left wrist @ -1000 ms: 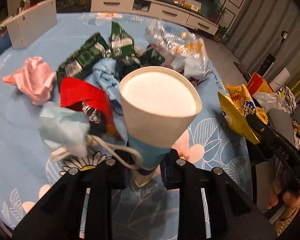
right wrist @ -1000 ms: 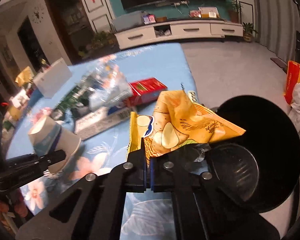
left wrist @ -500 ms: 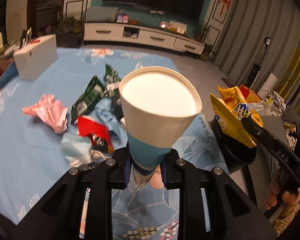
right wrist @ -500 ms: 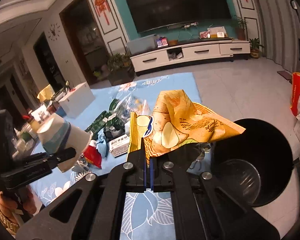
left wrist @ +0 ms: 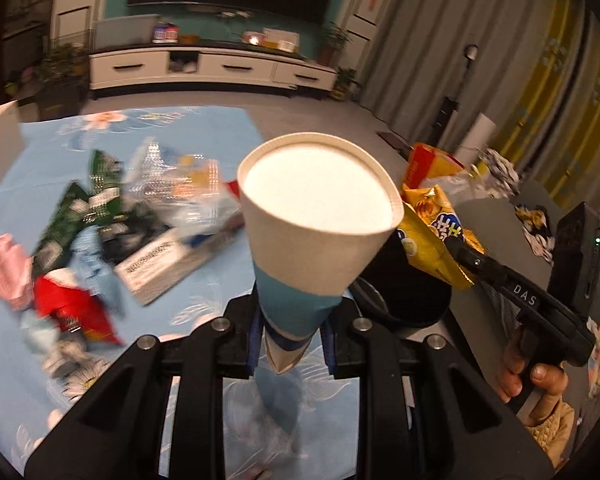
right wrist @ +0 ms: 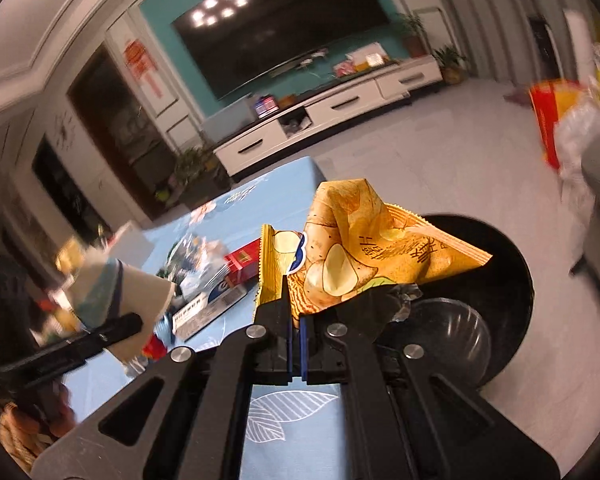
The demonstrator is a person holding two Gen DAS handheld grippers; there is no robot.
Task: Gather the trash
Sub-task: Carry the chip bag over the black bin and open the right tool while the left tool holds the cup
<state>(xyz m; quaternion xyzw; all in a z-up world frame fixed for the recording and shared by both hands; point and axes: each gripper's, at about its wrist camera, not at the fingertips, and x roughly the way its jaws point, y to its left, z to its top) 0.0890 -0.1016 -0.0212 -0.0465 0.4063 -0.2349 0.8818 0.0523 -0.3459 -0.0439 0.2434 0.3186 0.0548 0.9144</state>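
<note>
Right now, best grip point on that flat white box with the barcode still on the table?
Take the white box across its narrow width at the near right end, coming from above. It lies flat and long, and that end sits on bare tablecloth; wrappers crowd the far end.

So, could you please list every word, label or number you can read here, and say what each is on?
"DAS": on the right tongs' black body.
Yellow chip bag: dark printed characters, not legible.
White box on the table: barcode-like print, blurred.
Green wrappers: white labels, blurred.
Paper cup: no text.
</note>
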